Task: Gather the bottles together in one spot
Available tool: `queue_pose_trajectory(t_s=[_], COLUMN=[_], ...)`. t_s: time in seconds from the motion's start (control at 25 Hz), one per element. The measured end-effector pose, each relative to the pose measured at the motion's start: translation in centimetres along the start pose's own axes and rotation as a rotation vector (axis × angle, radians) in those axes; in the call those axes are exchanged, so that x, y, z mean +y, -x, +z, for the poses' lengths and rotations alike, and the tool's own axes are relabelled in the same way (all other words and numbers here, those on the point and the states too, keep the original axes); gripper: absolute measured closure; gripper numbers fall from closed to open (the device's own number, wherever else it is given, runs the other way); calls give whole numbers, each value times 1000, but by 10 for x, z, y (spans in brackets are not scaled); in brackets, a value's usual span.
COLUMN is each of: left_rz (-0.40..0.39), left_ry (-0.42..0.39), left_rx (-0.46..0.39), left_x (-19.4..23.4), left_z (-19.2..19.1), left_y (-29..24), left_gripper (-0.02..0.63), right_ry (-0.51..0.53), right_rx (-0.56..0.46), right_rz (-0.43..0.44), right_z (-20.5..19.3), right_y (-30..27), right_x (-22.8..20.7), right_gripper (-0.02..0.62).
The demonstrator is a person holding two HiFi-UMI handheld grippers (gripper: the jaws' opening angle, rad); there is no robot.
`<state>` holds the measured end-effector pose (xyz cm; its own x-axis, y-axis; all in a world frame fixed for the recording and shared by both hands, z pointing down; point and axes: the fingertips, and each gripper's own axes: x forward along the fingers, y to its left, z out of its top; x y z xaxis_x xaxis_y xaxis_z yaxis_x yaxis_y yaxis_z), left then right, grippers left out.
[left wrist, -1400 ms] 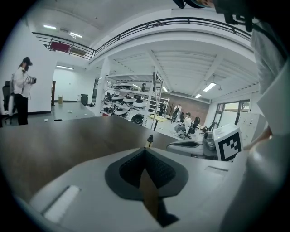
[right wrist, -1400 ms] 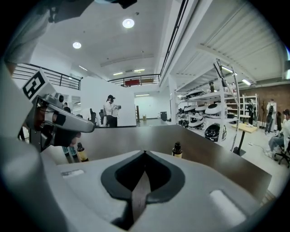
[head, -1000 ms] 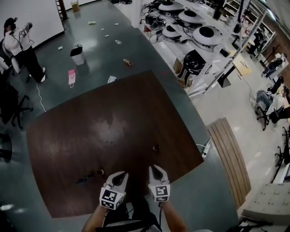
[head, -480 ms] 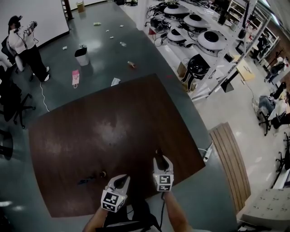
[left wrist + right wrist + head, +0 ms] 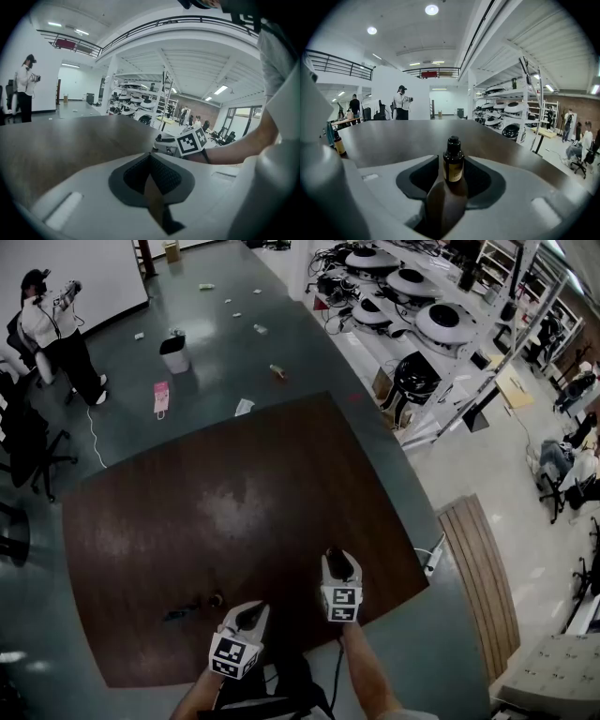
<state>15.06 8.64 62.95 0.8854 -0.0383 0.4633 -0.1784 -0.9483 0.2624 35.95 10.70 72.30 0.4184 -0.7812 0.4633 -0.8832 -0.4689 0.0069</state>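
**Surface.** The tabletop [image 5: 187,521] is large, dark brown and wood-grained, with rounded corners. It is glossy, and a patch of reflected light sits near its middle.

**Right side.** The right hand-held gripper [image 5: 337,561] is over the near right part of the tabletop. Its jaws have just been opening and now stand apart. A small amber bottle [image 5: 453,165] with a black cap and a label stands upright on the tabletop between the pads. A gap shows on either side of it.

**Left side.** The left hand-held gripper [image 5: 249,613] is at the near edge, its jaws closed tip to tip with nothing between them. Just beyond it to the left stands a second small bottle [image 5: 217,598], well apart from the amber bottle. A dark item [image 5: 178,613] lies beside it and cannot be identified.

**Room.**
- The floor [image 5: 216,362] is grey-green and polished, with litter scattered over it.
- A bin [image 5: 173,352] and a pink bag [image 5: 161,397] stand on the floor beyond the tabletop.
- A person [image 5: 56,329] stands by the white wall at far left.
- Metal shelving [image 5: 412,306] on the right carries round white units.
- A slatted wooden panel [image 5: 473,568] lies to the right of the tabletop.
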Motion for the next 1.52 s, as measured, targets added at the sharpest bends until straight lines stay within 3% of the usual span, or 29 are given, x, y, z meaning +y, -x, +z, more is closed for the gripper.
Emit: queue_pose_trajectory(t_s=[0.52,0.96,1.28,1.52], left_rz=[7,39,84,132], left_ry=[-2,-1,17,47], left_rx=[-2,-38,-67,-84], left_x=[3,2,8,14], left_z=[2,12,12,8], left_y=[3,13,26,36], left_gripper=[606,606,606,606], right_ry=[15,39,75,129], right_rx=[-2,-43,-96,-134], right_rz=[-18,34,134,270], right_z=[5,20,40,56], right_y=[-4,26,54,69], right_x=[-2,15,61,106], right_gripper=[459,462,463,462])
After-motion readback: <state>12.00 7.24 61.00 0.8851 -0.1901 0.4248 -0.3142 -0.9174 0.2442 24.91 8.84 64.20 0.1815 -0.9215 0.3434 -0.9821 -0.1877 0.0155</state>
